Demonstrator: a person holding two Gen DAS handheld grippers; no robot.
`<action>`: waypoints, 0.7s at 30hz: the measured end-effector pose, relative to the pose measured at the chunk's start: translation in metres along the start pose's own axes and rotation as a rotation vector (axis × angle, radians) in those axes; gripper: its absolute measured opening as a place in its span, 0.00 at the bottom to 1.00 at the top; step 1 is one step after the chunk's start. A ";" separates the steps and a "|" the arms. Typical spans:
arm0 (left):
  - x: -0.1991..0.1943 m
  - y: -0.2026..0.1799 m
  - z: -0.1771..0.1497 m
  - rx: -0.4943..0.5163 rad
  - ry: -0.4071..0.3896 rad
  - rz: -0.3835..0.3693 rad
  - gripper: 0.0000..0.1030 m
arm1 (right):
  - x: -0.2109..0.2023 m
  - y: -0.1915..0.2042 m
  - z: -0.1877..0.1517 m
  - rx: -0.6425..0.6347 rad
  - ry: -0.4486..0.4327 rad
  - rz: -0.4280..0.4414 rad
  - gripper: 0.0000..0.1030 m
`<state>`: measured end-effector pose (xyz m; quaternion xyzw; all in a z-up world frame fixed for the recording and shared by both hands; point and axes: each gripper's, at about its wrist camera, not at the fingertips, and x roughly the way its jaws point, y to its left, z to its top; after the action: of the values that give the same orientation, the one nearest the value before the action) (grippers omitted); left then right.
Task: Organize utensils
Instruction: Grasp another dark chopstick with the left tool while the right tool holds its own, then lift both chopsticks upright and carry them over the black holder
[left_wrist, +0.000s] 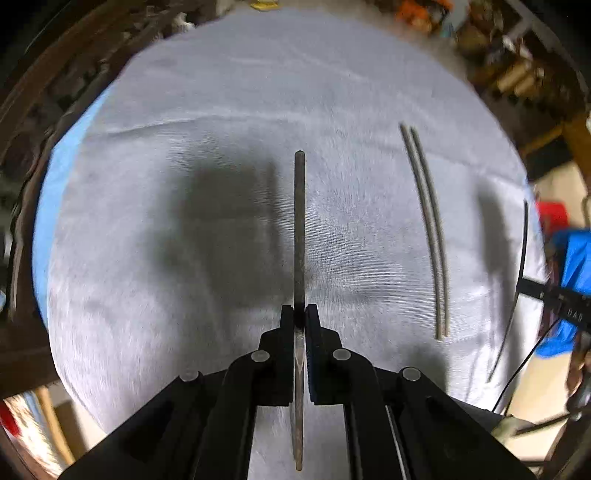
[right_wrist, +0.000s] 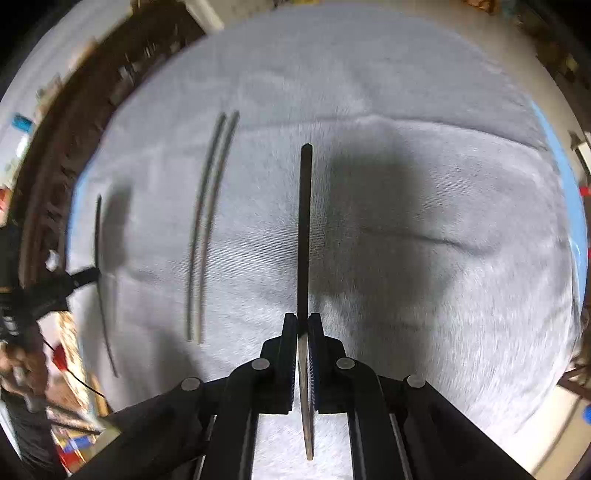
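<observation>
Above the white-clothed worktop (left_wrist: 221, 92): left gripper (left_wrist: 300, 314) and right gripper (right_wrist: 303, 321), jaws each pinching a flat utensil edge-on. Two utensils (left_wrist: 428, 229) lie paired between them, likely the sorted row.

the cloth (left_wrist: 221, 92) on the tabletop is pale grey with fine lines. two thin sticks (left_wrist: 428, 229) on it are grey. the left gripper (left_wrist: 300, 321) is black, with a dark grey utensil (left_wrist: 300, 221).

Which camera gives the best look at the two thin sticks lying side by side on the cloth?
Neither wins clearly. The left wrist view shows the two sticks slightly sharper, whole, right of centre. The right wrist view shows them whole too, but more blurred, left of centre.
</observation>
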<state>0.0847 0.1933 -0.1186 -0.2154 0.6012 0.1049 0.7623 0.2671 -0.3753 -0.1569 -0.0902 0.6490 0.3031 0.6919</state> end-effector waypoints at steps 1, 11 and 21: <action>-0.011 0.004 -0.007 -0.019 -0.038 -0.014 0.05 | -0.010 -0.003 -0.009 0.018 -0.039 0.028 0.07; -0.084 -0.001 -0.031 -0.096 -0.288 -0.084 0.05 | -0.076 -0.013 -0.056 0.084 -0.270 0.119 0.06; -0.140 -0.025 -0.067 -0.118 -0.516 -0.130 0.05 | -0.127 0.013 -0.092 0.082 -0.450 0.152 0.06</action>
<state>0.0011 0.1551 0.0090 -0.2639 0.3650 0.1422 0.8814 0.1857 -0.4508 -0.0454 0.0567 0.4954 0.3400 0.7973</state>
